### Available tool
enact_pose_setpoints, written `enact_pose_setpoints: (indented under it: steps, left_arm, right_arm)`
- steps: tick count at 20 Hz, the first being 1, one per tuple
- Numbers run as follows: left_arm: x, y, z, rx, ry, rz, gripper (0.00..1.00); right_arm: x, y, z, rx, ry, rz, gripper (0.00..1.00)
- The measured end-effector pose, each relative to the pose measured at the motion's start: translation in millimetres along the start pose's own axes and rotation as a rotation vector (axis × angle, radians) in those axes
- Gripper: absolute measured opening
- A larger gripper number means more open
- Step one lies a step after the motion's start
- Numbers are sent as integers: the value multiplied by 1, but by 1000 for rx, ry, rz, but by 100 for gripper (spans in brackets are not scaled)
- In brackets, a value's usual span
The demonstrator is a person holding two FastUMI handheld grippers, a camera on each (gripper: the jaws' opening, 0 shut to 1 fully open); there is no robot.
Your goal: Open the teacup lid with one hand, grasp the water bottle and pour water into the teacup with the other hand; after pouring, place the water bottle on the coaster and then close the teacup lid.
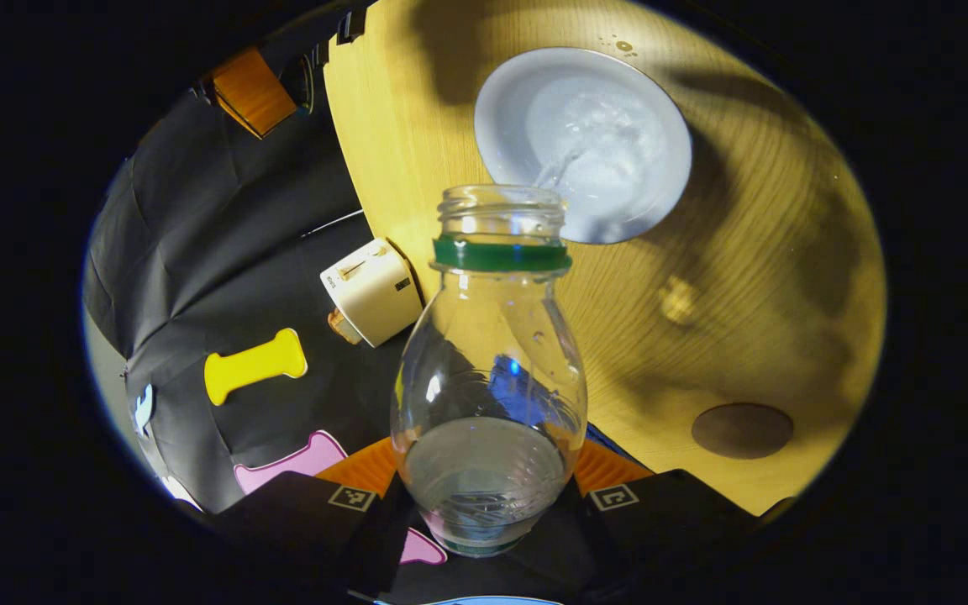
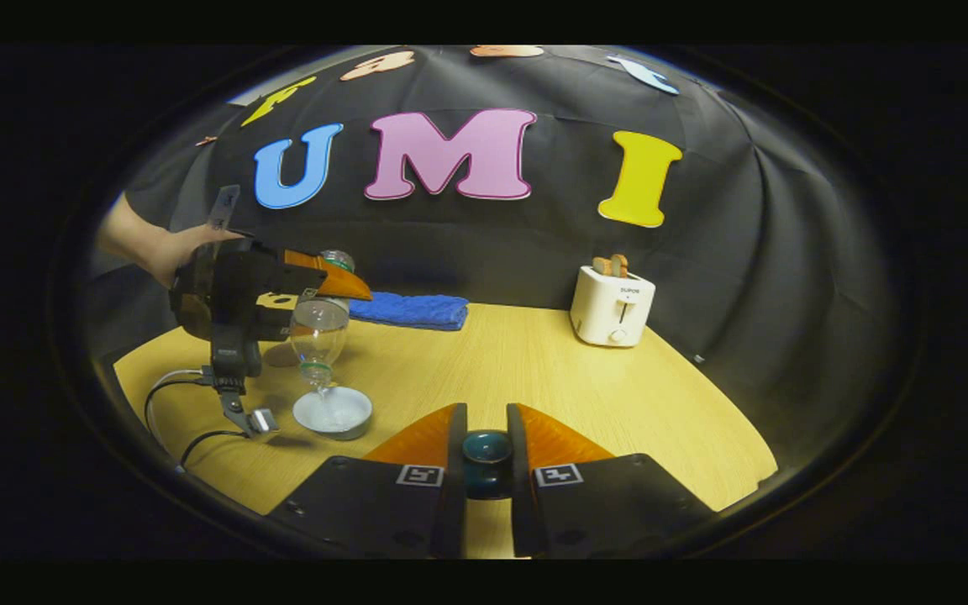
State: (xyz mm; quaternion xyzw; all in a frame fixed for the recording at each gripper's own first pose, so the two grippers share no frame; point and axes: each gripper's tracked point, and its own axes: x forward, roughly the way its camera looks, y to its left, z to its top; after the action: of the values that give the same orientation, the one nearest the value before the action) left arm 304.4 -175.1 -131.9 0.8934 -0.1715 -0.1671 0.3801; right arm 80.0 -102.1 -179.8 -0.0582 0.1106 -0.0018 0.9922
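Two claws busy, left claw [image 1: 484, 496] clamped on tipped water bottle [image 1: 491, 370], stream falling into teacup [image 1: 583, 143] on counter [image 1: 744, 277], right claw [image 2: 486, 458] pinching teacup lid [image 2: 486, 449], coaster [image 1: 742, 430] nearby.

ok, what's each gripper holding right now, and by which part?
Left gripper: water bottle, held near its base, tipped over the teacup. Right gripper: teacup lid, pinched by its knob.

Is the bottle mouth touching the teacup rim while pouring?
Apart. The right gripper view shows the upturned water bottle above the teacup, with a thin stream crossing the gap. In the left gripper view the mouth merely overlaps the rim.
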Motion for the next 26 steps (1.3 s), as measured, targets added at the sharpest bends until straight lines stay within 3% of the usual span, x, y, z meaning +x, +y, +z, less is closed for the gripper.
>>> enact_pose_setpoints:
  steps: [2,3,4,6,12,13,15,18,19,20,23,26]
  left_arm:
    - [0,3,0,17,-4,10,77]
    - [-3,6,-2,27,-3,15,77]
    - [-5,9,-5,47,0,22,77]
    - [-5,18,-13,72,6,27,77]
    - [-6,32,-18,131,4,33,77]
    - [-4,32,-17,142,5,26,77]
    - [-3,31,-16,149,8,16,77]
    - [-1,30,-17,145,7,6,77]
    - [-1,27,-17,144,9,2,77]
    - [0,27,-17,139,10,-3,77]
    - [2,13,-23,74,21,-42,77]
    - [0,4,-20,-61,11,-59,77]
  right_arm:
    - [-2,1,2,0,-5,2,29]
    - [-3,3,3,0,-7,3,25]
    - [-3,3,5,1,-12,3,29]
    - [-3,4,8,5,-20,3,29]
    - [-4,8,12,8,-30,8,20]
    - [-6,8,11,7,-30,8,20]
    - [-7,8,9,6,-26,8,29]
    - [-7,9,8,-6,-23,11,29]
    - [-8,8,7,-10,-21,11,25]
    - [-8,8,7,-10,-22,10,29]
    - [-4,6,10,1,-22,4,29]
    - [-1,7,13,3,-24,-1,27]
